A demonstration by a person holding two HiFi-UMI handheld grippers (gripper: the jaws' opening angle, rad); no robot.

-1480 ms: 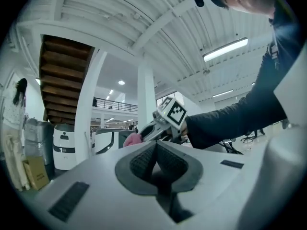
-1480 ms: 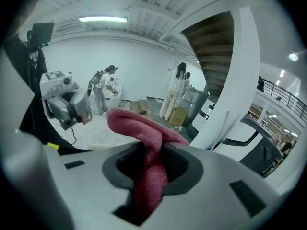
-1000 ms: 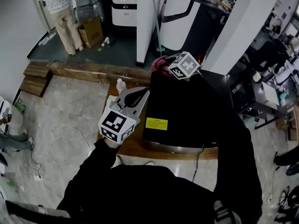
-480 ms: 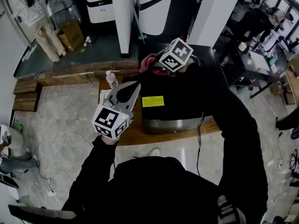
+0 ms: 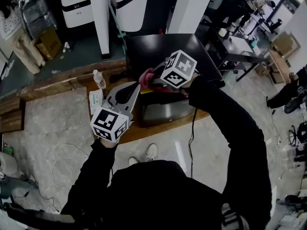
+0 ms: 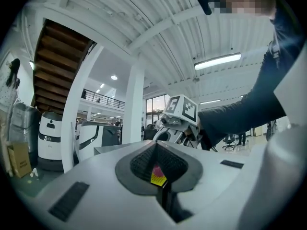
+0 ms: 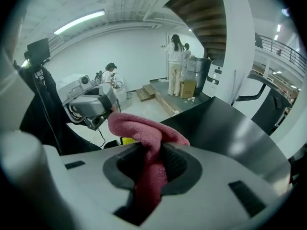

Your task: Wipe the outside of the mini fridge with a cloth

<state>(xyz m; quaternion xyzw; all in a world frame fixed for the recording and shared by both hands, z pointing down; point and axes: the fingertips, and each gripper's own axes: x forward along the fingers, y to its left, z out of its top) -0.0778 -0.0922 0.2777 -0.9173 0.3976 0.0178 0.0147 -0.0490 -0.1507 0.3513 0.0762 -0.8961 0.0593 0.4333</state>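
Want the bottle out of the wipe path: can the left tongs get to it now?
Probably yes. The bottle stands just left of the left tongs, with nothing between them in the head view. The tongs are shut and empty, so they must open first.

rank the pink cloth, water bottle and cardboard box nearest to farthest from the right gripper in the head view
From the right gripper:
1. pink cloth, clamped in its jaws.
2. water bottle, standing off to the left.
3. cardboard box, on the floor, far upper left.
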